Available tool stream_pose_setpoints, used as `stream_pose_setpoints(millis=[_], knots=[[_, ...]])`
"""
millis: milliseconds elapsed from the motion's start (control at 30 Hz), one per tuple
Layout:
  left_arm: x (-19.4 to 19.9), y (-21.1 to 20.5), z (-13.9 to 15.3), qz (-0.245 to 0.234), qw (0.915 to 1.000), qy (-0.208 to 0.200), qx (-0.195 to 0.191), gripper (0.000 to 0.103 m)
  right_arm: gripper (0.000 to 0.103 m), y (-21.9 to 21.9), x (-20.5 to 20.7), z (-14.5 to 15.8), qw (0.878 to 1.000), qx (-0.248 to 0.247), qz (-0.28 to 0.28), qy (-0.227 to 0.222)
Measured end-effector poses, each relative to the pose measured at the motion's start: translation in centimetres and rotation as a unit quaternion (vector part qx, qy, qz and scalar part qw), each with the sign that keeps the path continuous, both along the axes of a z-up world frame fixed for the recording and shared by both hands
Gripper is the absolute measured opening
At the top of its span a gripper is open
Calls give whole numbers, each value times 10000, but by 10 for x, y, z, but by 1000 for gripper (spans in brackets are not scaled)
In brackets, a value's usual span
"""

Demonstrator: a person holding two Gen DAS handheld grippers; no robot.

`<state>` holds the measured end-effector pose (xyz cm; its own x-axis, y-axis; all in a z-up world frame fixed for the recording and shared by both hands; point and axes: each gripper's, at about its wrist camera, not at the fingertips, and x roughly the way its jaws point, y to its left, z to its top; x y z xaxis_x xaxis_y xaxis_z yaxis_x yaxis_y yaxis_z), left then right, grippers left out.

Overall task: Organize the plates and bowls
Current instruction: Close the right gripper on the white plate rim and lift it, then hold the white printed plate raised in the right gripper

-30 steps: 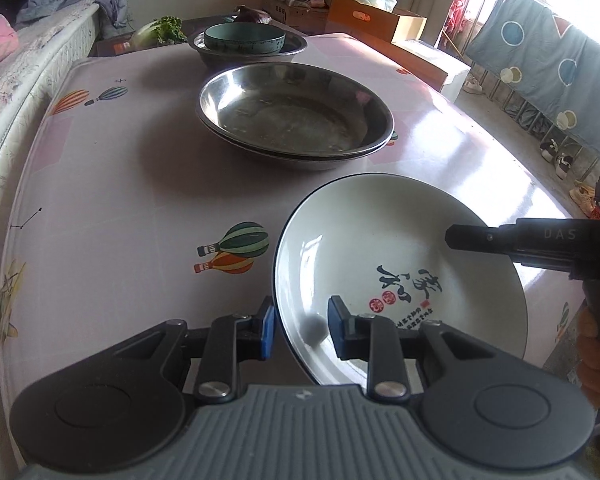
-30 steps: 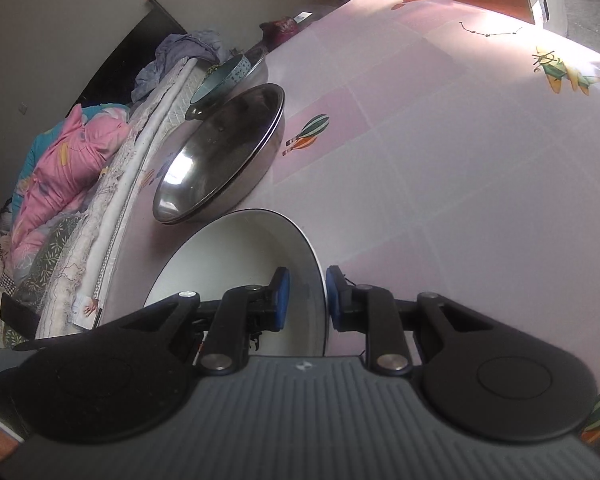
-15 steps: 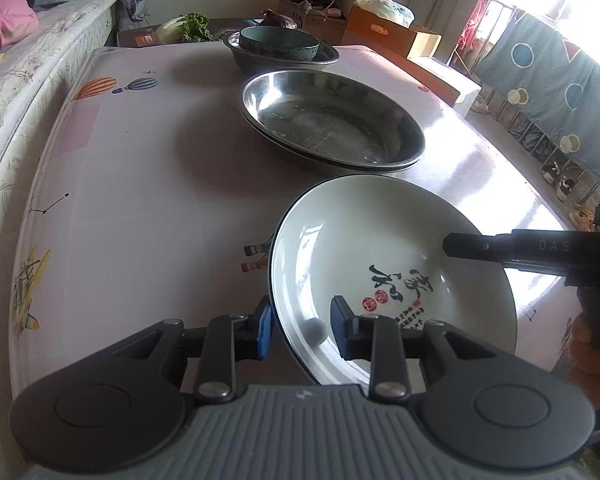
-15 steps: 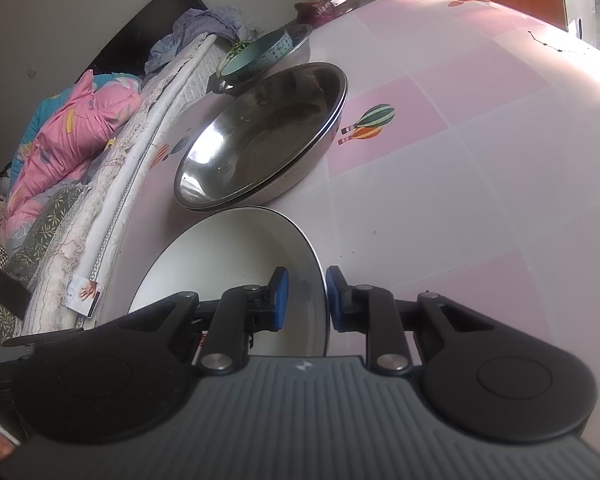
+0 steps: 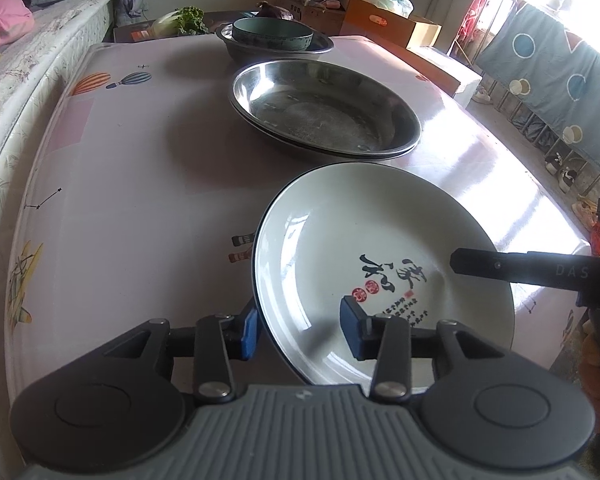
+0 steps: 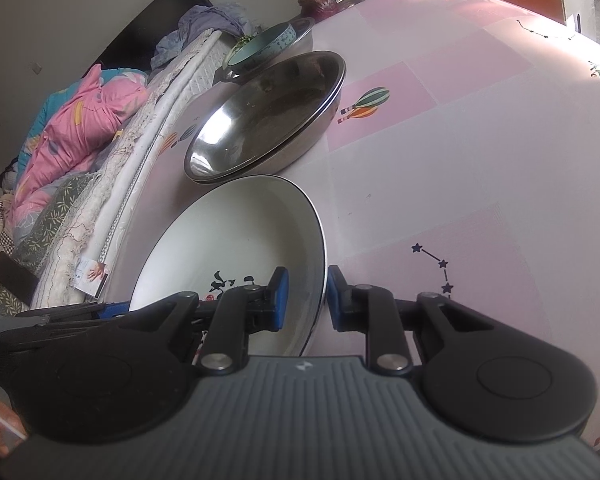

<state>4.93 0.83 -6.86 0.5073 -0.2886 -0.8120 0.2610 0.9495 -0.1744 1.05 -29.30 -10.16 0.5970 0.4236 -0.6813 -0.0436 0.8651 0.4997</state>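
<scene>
Pink balloon-print cloth covers the bench (image 5: 140,184); a bed with heaped bedding runs along the left of the frame, cardboard boxes sit at the top.

White plate (image 5: 380,264) with black calligraphy and a dark rim occupies the lower centre-right of the left wrist view. Beyond it, toward mid-frame, sit the nested steel basins (image 5: 324,108) — two rims visible, stacked. Farther up, a teal bowl (image 5: 272,34) rests inside another steel bowl (image 5: 324,44).

Left claw (image 5: 300,330): its jaws have just been opening. The plate's near-left rim still passes between the blue pads, but both stand clear of it — released, as far as the frame shows.

Right claw (image 6: 306,294): clenched on the plate's opposite rim, pads either side of the dark edge in the right wrist view. In the left wrist view it enters from the right of the frame.

Judgement: a one-handed carry by the right claw, probably toward the basins.

Doing it well:
- Draw the left claw straight back along its own line, so neither pad clips the rim.
- A single-edge pinch on glazed ceramic invites pivoting — keep the plate level and move slowly.
- Whether the plate rests on the cloth or hangs just above it I cannot tell; lift before sliding, lest the cloth drag.
</scene>
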Motion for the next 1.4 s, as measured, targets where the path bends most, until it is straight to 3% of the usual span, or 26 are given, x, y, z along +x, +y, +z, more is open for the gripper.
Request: stream_pose_setpoints(millis=[1400], knots=[[-7,-3,0,-147,9998,56,-98,45,21,-1,7,0,10000,40,-81,36]])
